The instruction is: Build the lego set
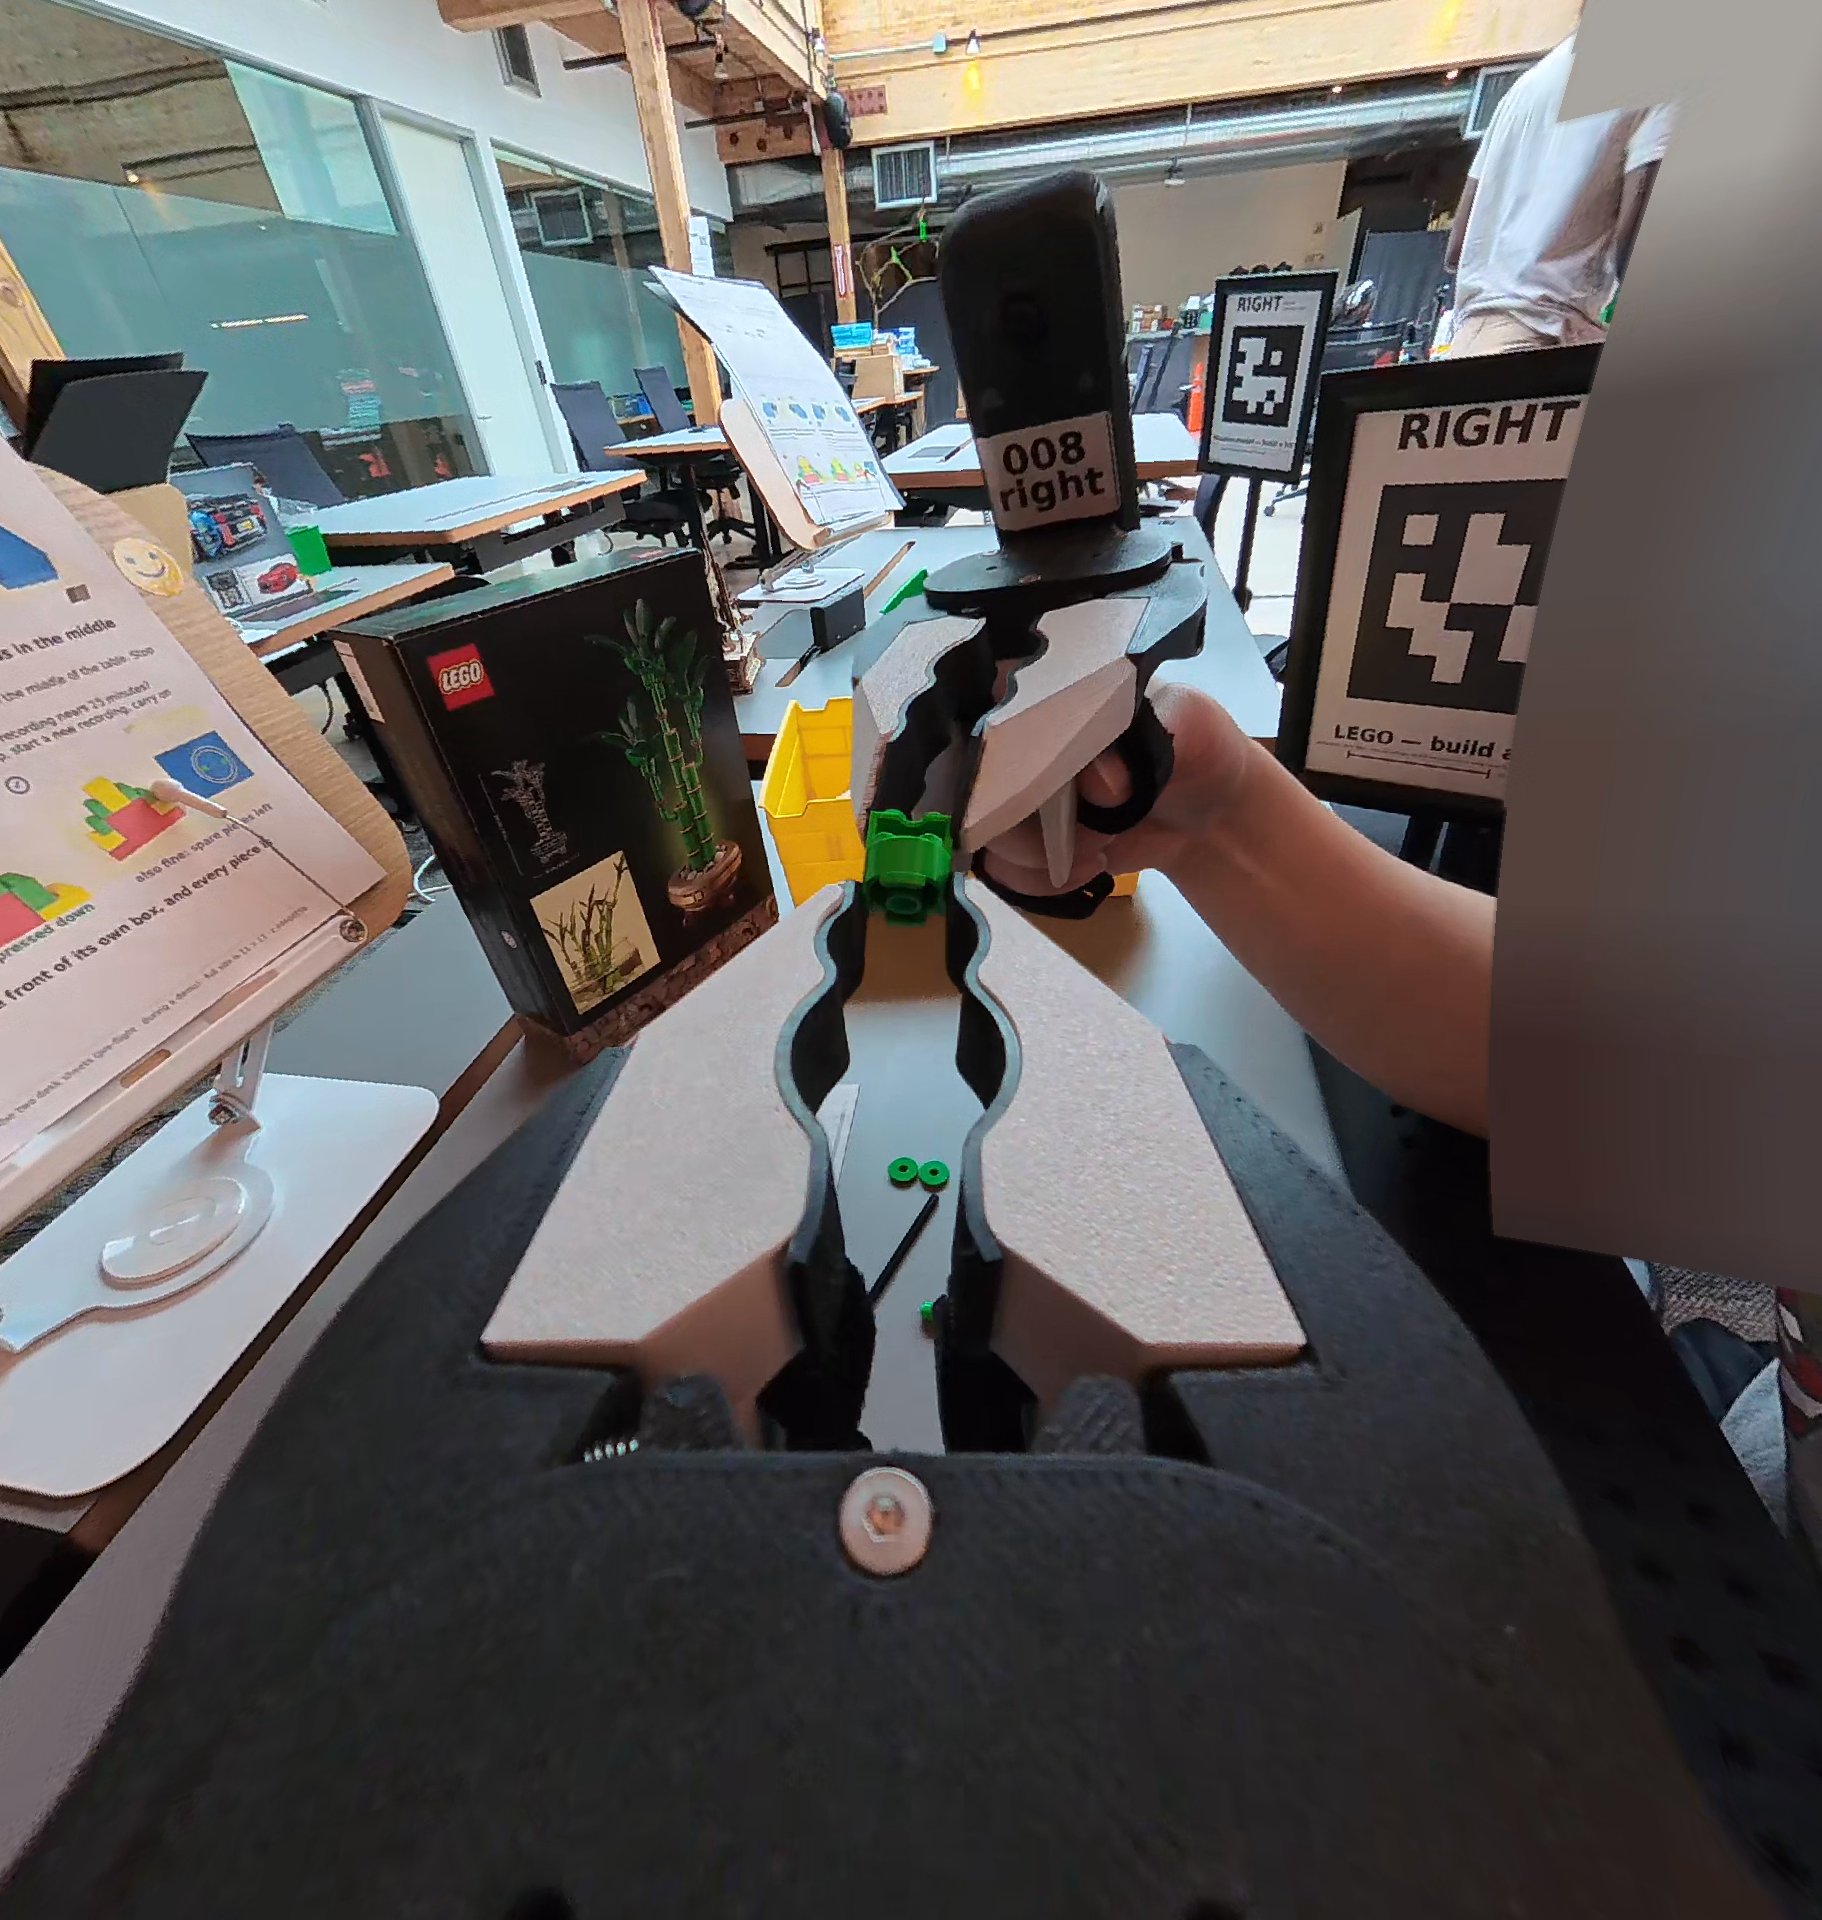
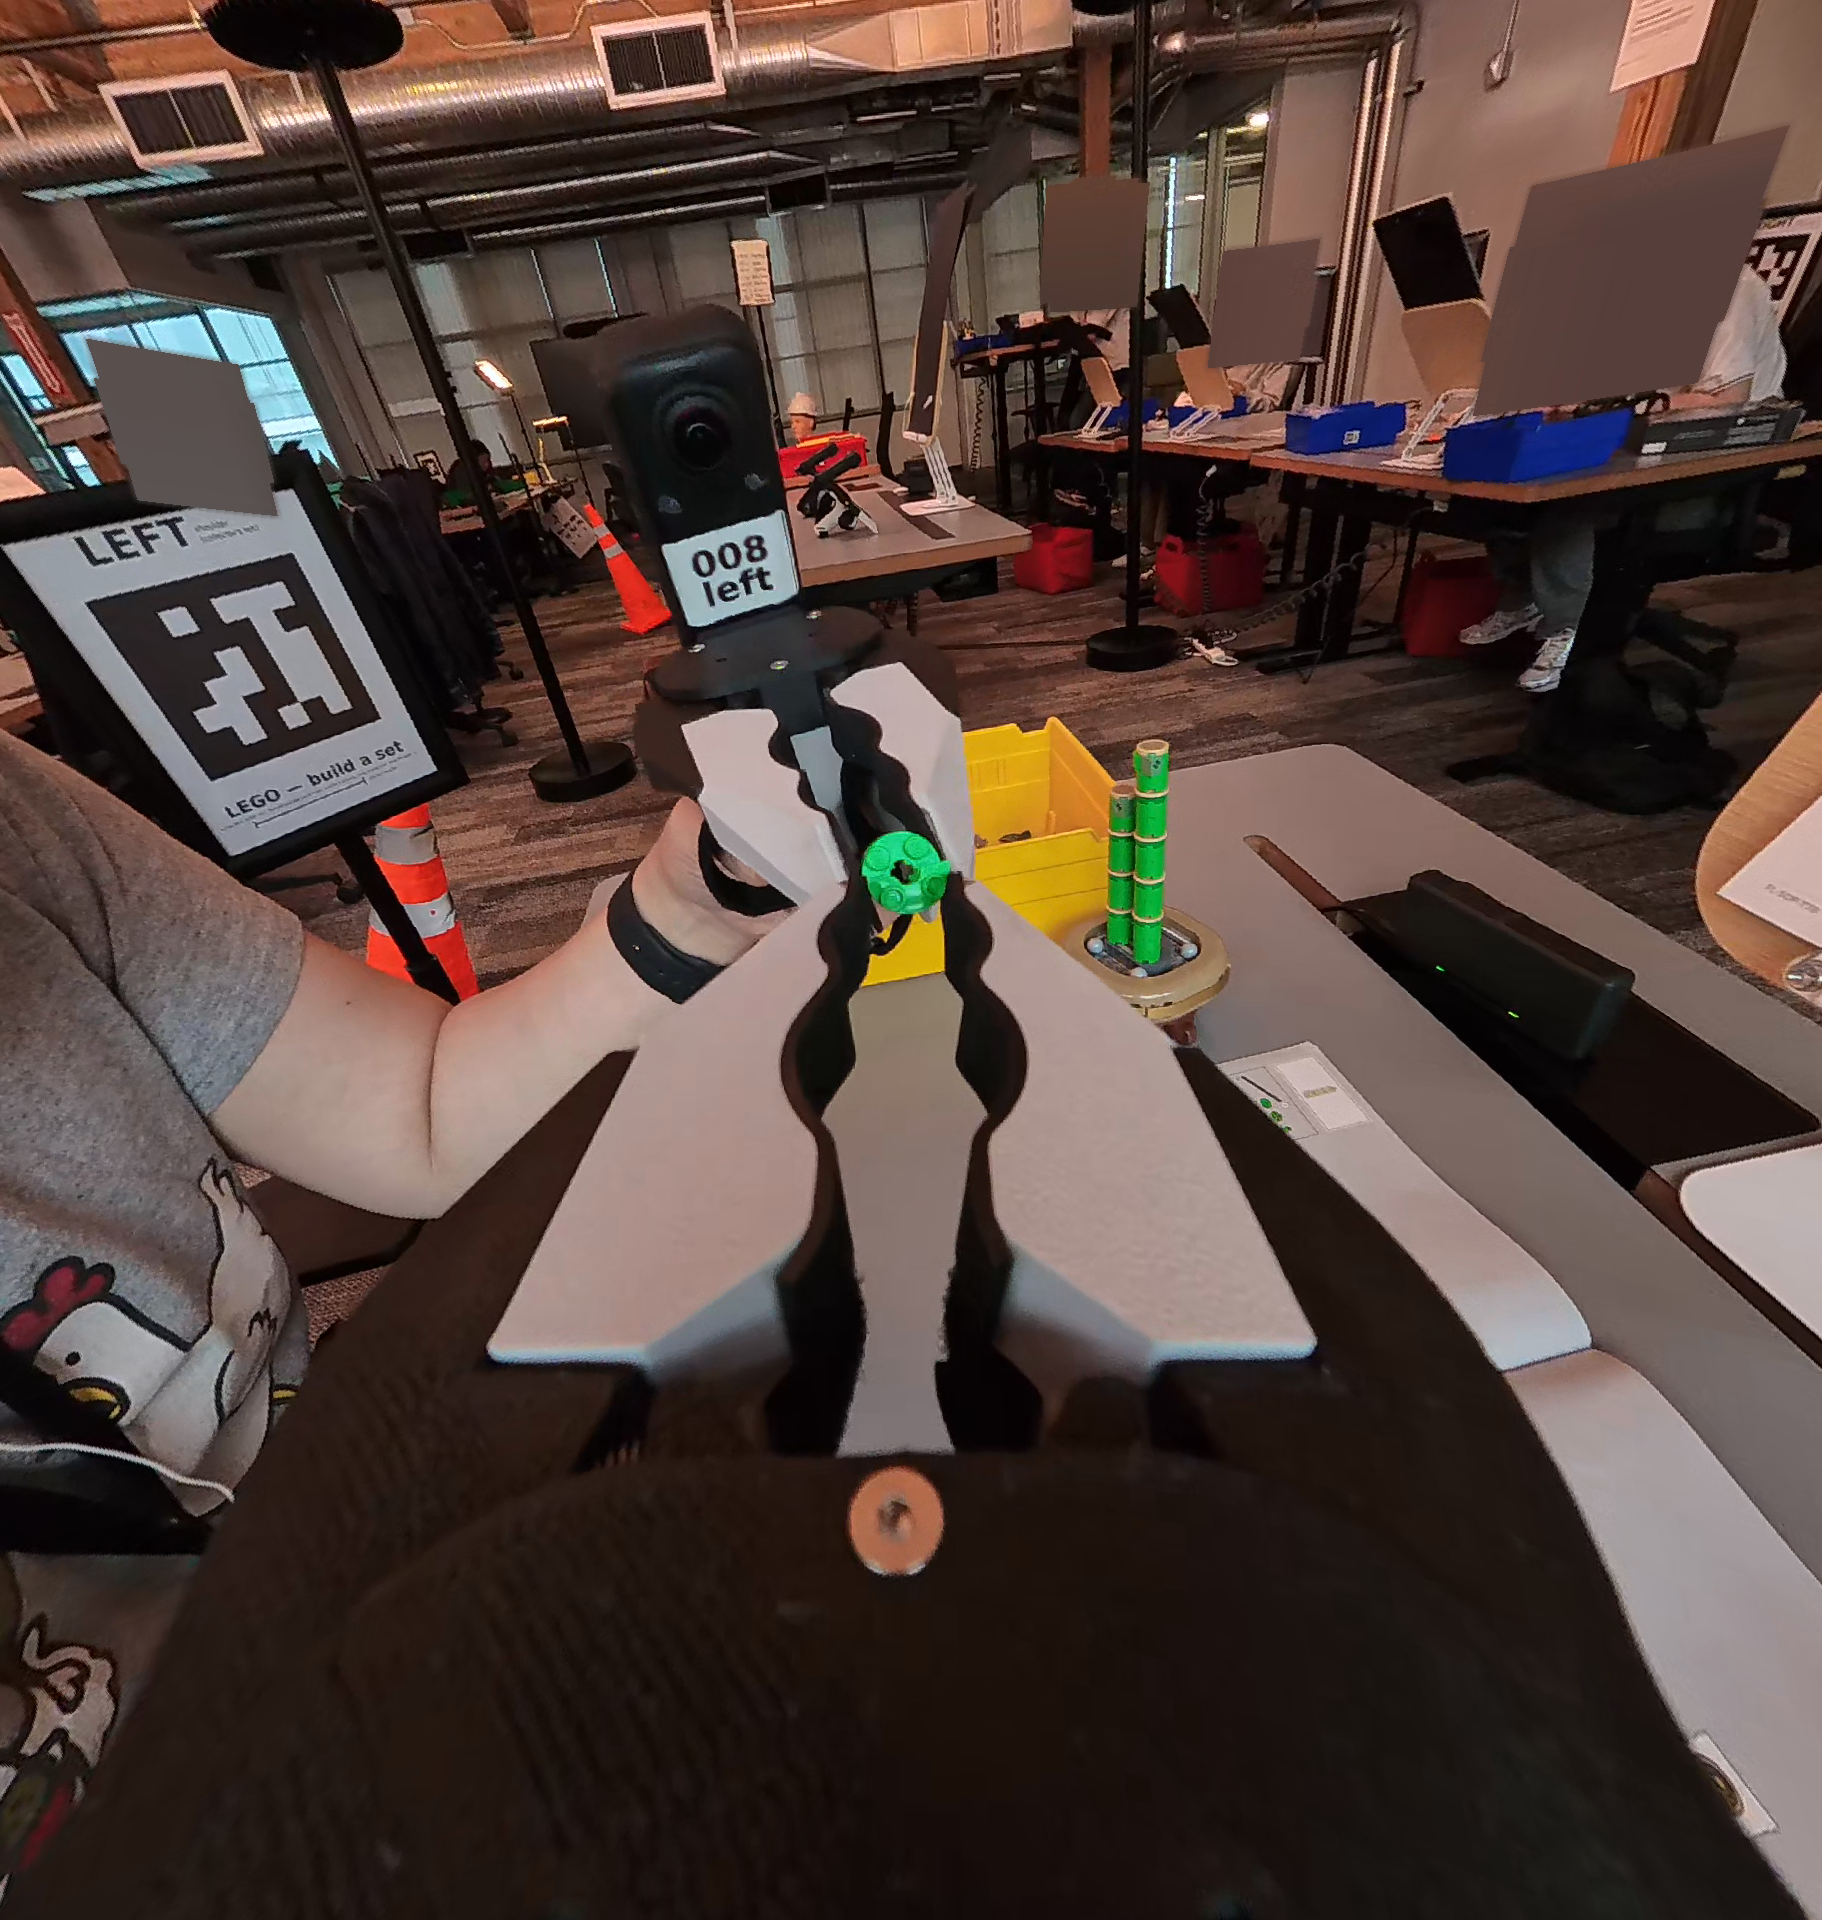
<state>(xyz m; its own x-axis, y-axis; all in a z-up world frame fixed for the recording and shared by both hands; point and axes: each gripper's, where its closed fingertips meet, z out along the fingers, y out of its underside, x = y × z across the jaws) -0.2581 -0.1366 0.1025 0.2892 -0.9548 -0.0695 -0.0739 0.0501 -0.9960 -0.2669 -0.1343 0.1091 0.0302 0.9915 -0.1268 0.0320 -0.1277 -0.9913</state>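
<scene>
A green round brick (image 1: pixel 907 844) with a smaller green round piece (image 1: pixel 903 902) under it hangs in the air between both grippers. My left gripper (image 1: pixel 902 906) is closed on the lower green part. My right gripper (image 1: pixel 915 831) comes from above and grips the round brick. In the right wrist view the brick (image 2: pixel 902 868) shows end-on between my right gripper's tips (image 2: pixel 899 906), with the left gripper (image 2: pixel 891 844) behind it. The bamboo build (image 2: pixel 1144 862), two green stalks in a tan pot, stands on the table to the right.
A yellow bin (image 2: pixel 1032 821) stands behind the grippers. The set's box (image 1: pixel 574 790) and an instruction stand (image 1: pixel 107 831) are on the left. Two small green rings (image 1: pixel 917 1172) and a black rod (image 1: pixel 902 1247) lie on the table. A black device (image 2: pixel 1489 966) lies on the right.
</scene>
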